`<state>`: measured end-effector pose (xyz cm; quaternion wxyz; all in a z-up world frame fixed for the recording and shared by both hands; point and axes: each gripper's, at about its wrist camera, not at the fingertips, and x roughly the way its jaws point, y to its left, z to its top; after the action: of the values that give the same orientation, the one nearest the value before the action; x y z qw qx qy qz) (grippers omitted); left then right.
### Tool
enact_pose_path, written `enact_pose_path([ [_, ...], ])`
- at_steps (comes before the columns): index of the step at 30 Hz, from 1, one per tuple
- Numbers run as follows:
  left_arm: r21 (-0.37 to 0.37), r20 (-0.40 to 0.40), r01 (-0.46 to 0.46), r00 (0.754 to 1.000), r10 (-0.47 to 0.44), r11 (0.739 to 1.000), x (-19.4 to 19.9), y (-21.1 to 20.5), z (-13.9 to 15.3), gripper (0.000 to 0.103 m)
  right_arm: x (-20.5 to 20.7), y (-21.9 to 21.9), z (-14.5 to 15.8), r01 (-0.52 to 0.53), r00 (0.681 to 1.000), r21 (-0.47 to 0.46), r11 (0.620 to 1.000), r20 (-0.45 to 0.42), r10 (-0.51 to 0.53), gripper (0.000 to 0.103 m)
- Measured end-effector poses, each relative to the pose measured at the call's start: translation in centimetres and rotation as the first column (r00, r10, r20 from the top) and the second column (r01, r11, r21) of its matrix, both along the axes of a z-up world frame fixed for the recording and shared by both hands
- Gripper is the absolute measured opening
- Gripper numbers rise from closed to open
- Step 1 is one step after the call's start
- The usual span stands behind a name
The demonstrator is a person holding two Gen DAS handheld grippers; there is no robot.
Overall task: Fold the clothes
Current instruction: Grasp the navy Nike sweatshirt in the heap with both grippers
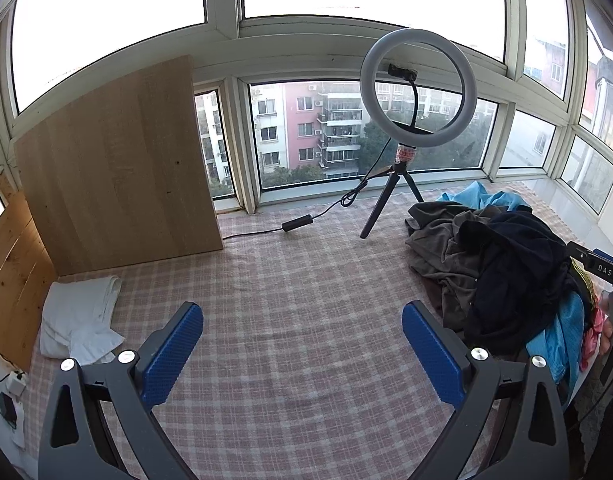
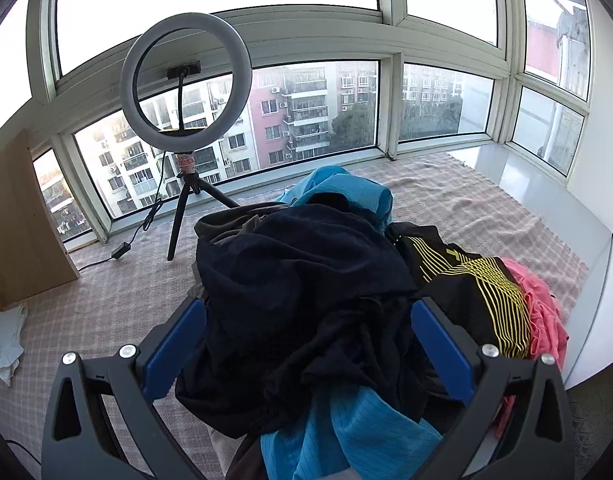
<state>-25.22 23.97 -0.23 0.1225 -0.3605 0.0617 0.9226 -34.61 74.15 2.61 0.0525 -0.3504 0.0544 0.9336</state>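
Observation:
A heap of unfolded clothes (image 1: 502,264) lies on the checked cloth at the right: a dark navy garment (image 2: 306,280) on top, grey, blue, black-and-yellow (image 2: 478,280) and pink (image 2: 542,308) pieces around it. My left gripper (image 1: 302,340) is open and empty over bare cloth, left of the heap. My right gripper (image 2: 308,344) is open, its blue pads either side of the navy garment, which bulges between them. A folded white garment (image 1: 80,320) lies at the far left by the wooden board.
A ring light on a tripod (image 1: 416,92) stands at the back by the windows, its cable and switch (image 1: 296,223) trailing left across the cloth. A wooden board (image 1: 118,164) leans at the back left. A socket with chargers (image 1: 10,392) sits at the left edge.

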Motion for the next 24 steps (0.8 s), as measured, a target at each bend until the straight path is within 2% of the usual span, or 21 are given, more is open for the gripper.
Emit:
enact_pose_path([
  [3, 0.004, 0.017, -0.015, 1.000, 0.015, 1.000, -0.8, -0.2, -0.3, 0.100, -2.5, 1.1, -1.2, -0.036, 0.998, -0.033, 0.999, 0.041, 0.038, 0.103],
  [7, 0.001, 0.035, -0.046, 0.998, 0.046, 0.999, -1.4, -1.1, -0.7, 0.100, -6.5, 1.0, -4.1, -0.066, 0.982, -0.047, 0.997, 0.176, 0.073, 0.103],
  [9, 0.007, 0.046, -0.064, 0.997, 0.064, 0.998, -1.7, -1.7, -1.1, 0.100, -6.9, 0.8, -4.5, -0.081, 0.979, -0.032, 0.996, 0.186, 0.085, 0.103],
  [11, 0.014, 0.059, -0.079, 0.995, 0.078, 0.997, -2.0, -2.3, -1.4, 0.100, -7.0, 0.6, -4.6, -0.096, 0.979, -0.019, 0.995, 0.177, 0.098, 0.089],
  [13, 0.023, 0.067, -0.089, 0.994, 0.087, 0.996, -2.1, -2.7, -1.5, 0.100, -7.0, 0.7, -4.5, -0.107, 0.980, -0.027, 0.994, 0.164, 0.110, 0.020],
  [17, 0.030, 0.061, -0.088, 0.994, 0.086, 0.996, -2.0, -3.3, -1.2, 0.100, -7.0, 3.3, -2.8, -0.105, 0.986, -0.163, 0.981, 0.115, 0.125, 0.014],
  [19, 0.020, 0.040, -0.093, 0.995, 0.092, 0.995, -1.9, -3.8, -0.5, 0.100, -6.8, 4.4, -1.1, -0.095, 0.991, -0.199, 0.975, 0.077, 0.113, 0.011],
  [22, 0.016, 0.005, -0.117, 0.993, 0.117, 0.993, -1.6, -5.0, 0.8, 0.100, -5.9, 5.3, 3.1, -0.080, 0.997, -0.192, 0.978, -0.029, 0.076, 0.008],
  [24, 0.027, -0.010, -0.130, 0.991, 0.131, 0.991, -1.5, -5.8, 1.6, 0.100, -5.3, 5.1, 6.5, -0.074, 0.991, -0.136, 0.988, -0.120, 0.058, 0.006],
])
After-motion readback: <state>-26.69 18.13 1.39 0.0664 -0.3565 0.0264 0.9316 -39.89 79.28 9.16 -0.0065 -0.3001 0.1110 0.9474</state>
